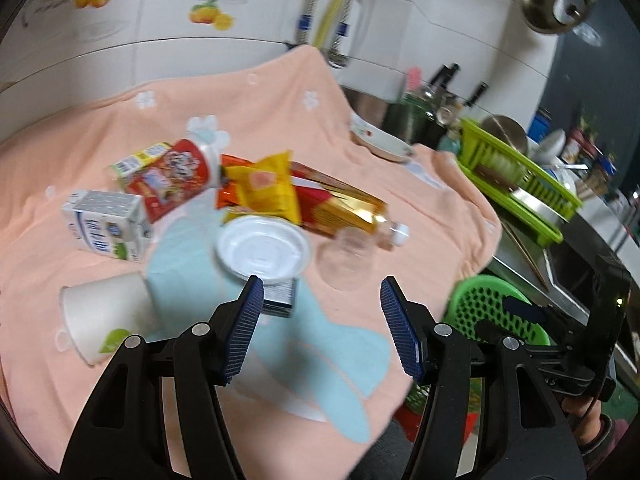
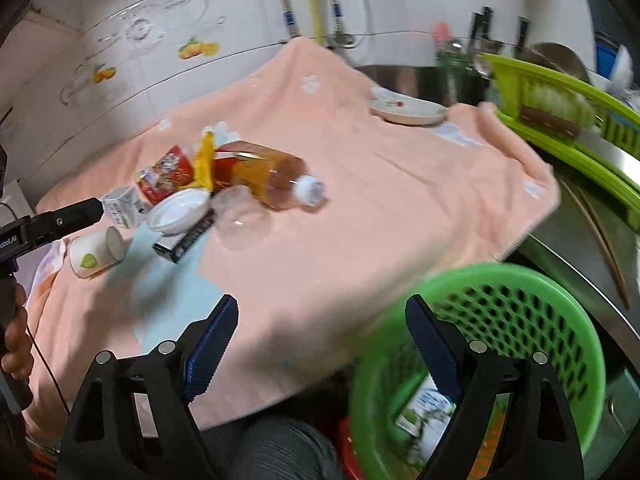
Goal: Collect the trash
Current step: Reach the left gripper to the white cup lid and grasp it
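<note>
Trash lies in a heap on the peach cloth (image 1: 360, 128): a white milk carton (image 1: 106, 224), a red cup-shaped pack (image 1: 176, 178), a yellow wrapper (image 1: 266, 186), a tea bottle (image 1: 352, 210) on its side, a white lid (image 1: 264, 248), a clear plastic cup (image 1: 346, 258), a tipped paper cup (image 1: 106, 322) and a small dark box (image 2: 182, 240). My left gripper (image 1: 322, 304) hovers open just in front of the lid, nothing between its jaws. My right gripper (image 2: 322, 330) is open over the cloth's near edge beside the green basket (image 2: 520, 320), which holds a carton (image 2: 426, 410).
A white plate (image 2: 408, 110) sits at the cloth's far right. A green dish rack (image 2: 560, 120) with bowls and a metal sink edge (image 2: 592, 240) lie to the right. Tiled wall and pipes (image 2: 316, 0) stand behind. A hand (image 2: 16, 340) grips the left tool.
</note>
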The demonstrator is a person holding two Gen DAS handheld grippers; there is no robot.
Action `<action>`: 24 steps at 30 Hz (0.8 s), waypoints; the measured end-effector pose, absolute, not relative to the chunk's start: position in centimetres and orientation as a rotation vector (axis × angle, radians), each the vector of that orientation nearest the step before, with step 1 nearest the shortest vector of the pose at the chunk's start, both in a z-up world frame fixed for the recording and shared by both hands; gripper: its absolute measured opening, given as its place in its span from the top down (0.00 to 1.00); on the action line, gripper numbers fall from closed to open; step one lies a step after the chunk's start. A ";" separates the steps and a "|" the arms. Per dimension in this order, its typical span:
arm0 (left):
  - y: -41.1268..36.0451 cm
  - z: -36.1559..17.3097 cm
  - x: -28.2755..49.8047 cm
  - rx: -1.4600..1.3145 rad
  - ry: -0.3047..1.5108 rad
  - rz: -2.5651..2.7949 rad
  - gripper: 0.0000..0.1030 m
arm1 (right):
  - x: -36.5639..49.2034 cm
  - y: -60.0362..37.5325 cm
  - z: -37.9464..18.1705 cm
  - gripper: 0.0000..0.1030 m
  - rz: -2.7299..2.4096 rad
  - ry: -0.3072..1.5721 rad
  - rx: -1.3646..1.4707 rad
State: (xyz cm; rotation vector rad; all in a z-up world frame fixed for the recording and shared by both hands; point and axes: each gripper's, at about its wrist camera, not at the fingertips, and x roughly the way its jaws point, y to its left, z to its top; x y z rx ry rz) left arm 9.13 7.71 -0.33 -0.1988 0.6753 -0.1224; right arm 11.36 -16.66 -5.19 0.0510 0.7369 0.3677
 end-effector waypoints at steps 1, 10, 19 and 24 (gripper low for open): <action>8.1 -0.3 9.3 -0.205 0.675 -0.116 0.41 | 11.7 -16.0 -5.1 0.21 0.381 0.736 0.043; 11.3 -0.4 11.1 -0.251 0.678 -0.069 0.41 | 15.4 -9.4 -4.5 0.29 0.480 0.716 -0.040; 13.1 -1.5 13.5 -0.295 0.710 -0.066 0.41 | 19.2 -6.2 -5.4 0.35 0.492 0.739 -0.052; 13.4 -2.1 15.0 -0.301 0.732 -0.065 0.41 | 20.9 -5.1 -6.1 0.38 0.480 0.760 -0.054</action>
